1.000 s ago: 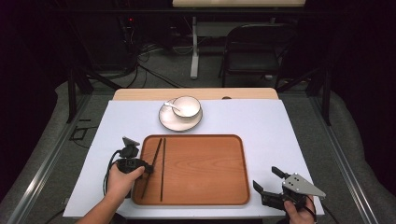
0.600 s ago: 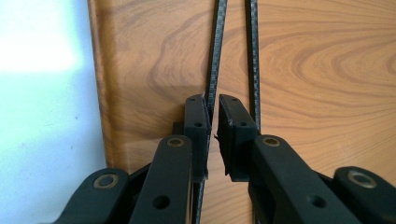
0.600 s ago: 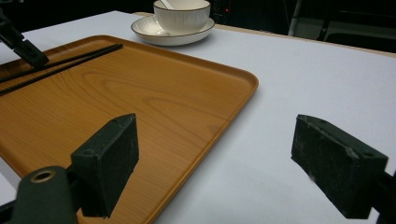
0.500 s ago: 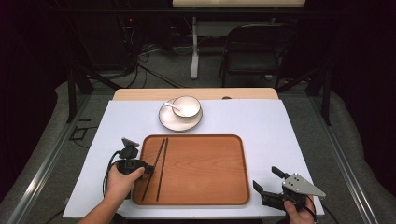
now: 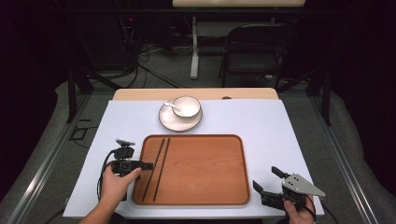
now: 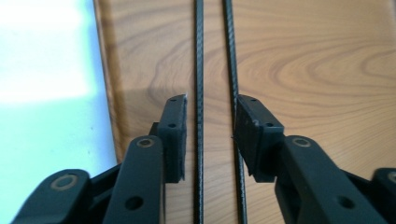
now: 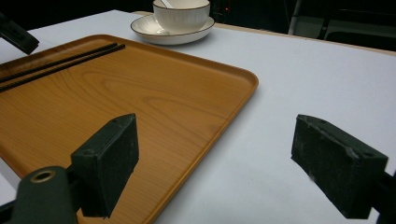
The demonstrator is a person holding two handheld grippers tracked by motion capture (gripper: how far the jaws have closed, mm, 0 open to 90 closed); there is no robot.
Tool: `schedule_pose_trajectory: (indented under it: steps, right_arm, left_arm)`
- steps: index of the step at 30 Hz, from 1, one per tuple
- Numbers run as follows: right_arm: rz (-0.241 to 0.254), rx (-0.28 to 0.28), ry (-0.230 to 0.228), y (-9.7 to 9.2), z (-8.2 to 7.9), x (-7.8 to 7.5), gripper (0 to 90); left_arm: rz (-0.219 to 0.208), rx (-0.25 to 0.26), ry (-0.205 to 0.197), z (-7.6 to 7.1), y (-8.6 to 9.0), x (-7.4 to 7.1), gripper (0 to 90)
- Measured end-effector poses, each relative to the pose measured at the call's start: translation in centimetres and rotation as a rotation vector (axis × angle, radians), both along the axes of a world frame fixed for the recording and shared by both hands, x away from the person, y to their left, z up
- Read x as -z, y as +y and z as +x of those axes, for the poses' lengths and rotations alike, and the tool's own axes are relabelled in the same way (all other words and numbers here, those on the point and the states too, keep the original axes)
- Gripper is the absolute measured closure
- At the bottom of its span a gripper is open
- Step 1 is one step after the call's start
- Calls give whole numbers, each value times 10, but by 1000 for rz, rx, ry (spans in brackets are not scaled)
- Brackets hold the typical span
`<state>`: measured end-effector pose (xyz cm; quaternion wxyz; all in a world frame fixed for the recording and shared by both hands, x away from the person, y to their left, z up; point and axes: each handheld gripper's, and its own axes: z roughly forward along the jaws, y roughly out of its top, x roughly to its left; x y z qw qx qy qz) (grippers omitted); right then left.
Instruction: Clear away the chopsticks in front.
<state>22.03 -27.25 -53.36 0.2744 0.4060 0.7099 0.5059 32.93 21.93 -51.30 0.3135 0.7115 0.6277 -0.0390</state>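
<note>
chopsticks [image 5: 159, 164] lie side by side on the left of the tray [image 5: 205, 196], and my left gripper [image 6: 209, 126] has its jaws apart, straddling them. looks like the pickup step; next i'd need to close squarely on both sticks. beyond the tray, a bowl [image 5: 187, 106] with a spoon [image 5: 171, 106] in it sits on a saucer [image 5: 169, 122]. right gripper [image 5: 266, 184] waits wide apart over the tabletop [image 5: 280, 130].
</note>
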Motion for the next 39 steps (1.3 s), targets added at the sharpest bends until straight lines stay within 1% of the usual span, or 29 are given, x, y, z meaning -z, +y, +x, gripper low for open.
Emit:
schedule_pose_trajectory:
  steps: [1,3,6,7,8,9,10,11,12,13,14,15,17,20,22,24,26,28,30,32,34,37,39]
  right_arm:
    - [0,0,0,0,0,0,145]
    - [0,1,1,0,0,0,145]
    - [1,2,1,0,0,0,145]
    - [1,2,1,0,0,0,145]
    - [0,1,1,0,0,0,145]
    - [0,2,1,0,0,0,145]
    - [0,2,1,0,0,0,145]
    - [0,2,1,0,0,0,145]
    - [-1,2,1,0,0,0,145]
    - [-1,1,1,0,0,0,145]
    - [0,2,1,0,0,0,145]
    - [-1,2,2,0,0,0,145]
    - [0,3,2,0,0,0,145]
    - [0,4,2,0,0,0,145]
    - [1,5,4,0,0,0,145]
    - [1,5,5,1,0,0,145]
    - [1,5,5,1,0,0,145]
    - [1,6,6,0,0,0,145]
    - [2,6,8,0,0,0,145]
    - [2,5,9,1,0,0,145]
    - [2,5,10,0,1,0,145]
    - [3,5,11,0,1,0,145]
    - [3,5,11,1,1,0,145]
  left_arm:
    - [-13,1,-14,-1,1,0,607]
    - [-22,9,-64,-4,5,-2,580]
    - [-34,12,-155,-11,12,-1,534]
    - [-34,12,-155,-11,12,-1,522]
    - [-39,6,-201,-15,16,0,509]
    - [-42,3,-222,-18,18,0,494]
    - [-42,3,-222,-18,18,0,483]
    - [-43,0,-245,-21,21,2,462]
    - [-32,4,-280,-26,26,4,449]
    - [-32,4,-280,-26,26,4,437]
    - [-22,3,-312,-30,29,6,424]
    - [-20,-6,-332,-32,32,7,415]
    - [-16,-24,-360,-36,36,10,397]
    - [1,-43,-383,-42,43,14,387]
    - [6,-47,-387,-44,44,16,378]
    - [27,-62,-393,-47,49,20,374]
    - [35,-68,-403,-50,53,21,373]
    - [34,-69,-409,-51,55,22,368]
    - [30,-88,-433,-54,58,22,360]
    - [29,-88,-438,-55,59,22,357]
    - [30,-98,-455,-56,62,23,357]
    - [34,-104,-453,-56,64,25,357]
    - [25,-107,-447,-56,66,26,356]
